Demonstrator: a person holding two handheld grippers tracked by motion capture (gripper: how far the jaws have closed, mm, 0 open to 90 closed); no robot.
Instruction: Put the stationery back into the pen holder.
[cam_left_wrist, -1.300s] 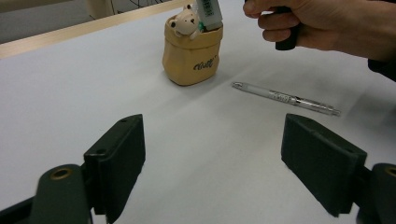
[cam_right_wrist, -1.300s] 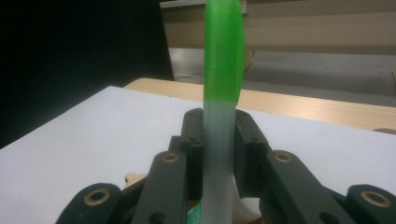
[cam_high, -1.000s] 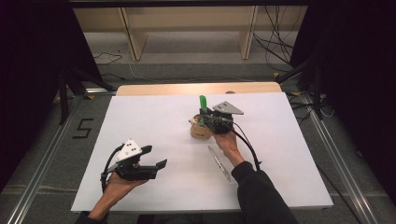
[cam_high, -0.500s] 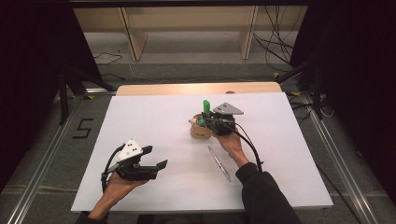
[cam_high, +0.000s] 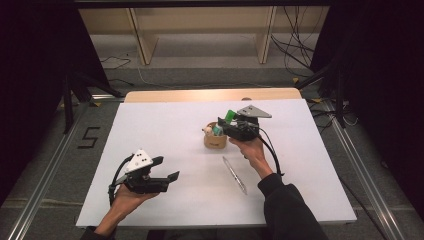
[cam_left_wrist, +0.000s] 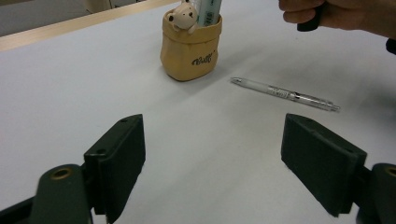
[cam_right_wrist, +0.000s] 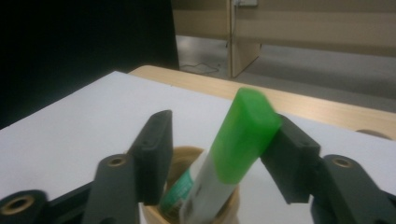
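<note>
A tan pouch-shaped cup (cam_high: 215, 141) with a small bear figure stands mid-table. A marker with a green cap (cam_high: 229, 117) stands tilted in it. My right gripper (cam_high: 223, 127) hovers right over the cup. Its jaws have just been opening, and the marker (cam_right_wrist: 243, 135) rises between them out of the cup (cam_right_wrist: 186, 155), leaning toward one jaw and clear of the other. My left gripper (cam_high: 169, 168) rests in a hand at the front left, open and holding nothing. From the left gripper (cam_left_wrist: 212, 161) I see the cup (cam_left_wrist: 189, 51) ahead.
A clear pen (cam_high: 235, 175) lies on the white table cover (cam_high: 165, 125) just in front of the right hand, also visible as the pen (cam_left_wrist: 285, 93) beyond the left jaws. A wooden table edge (cam_high: 210, 95) runs along the back.
The green-capped marker, held upright above the cup before, now sits lower and tilted in the cup. The right hand shifted slightly. The left gripper has not moved.
</note>
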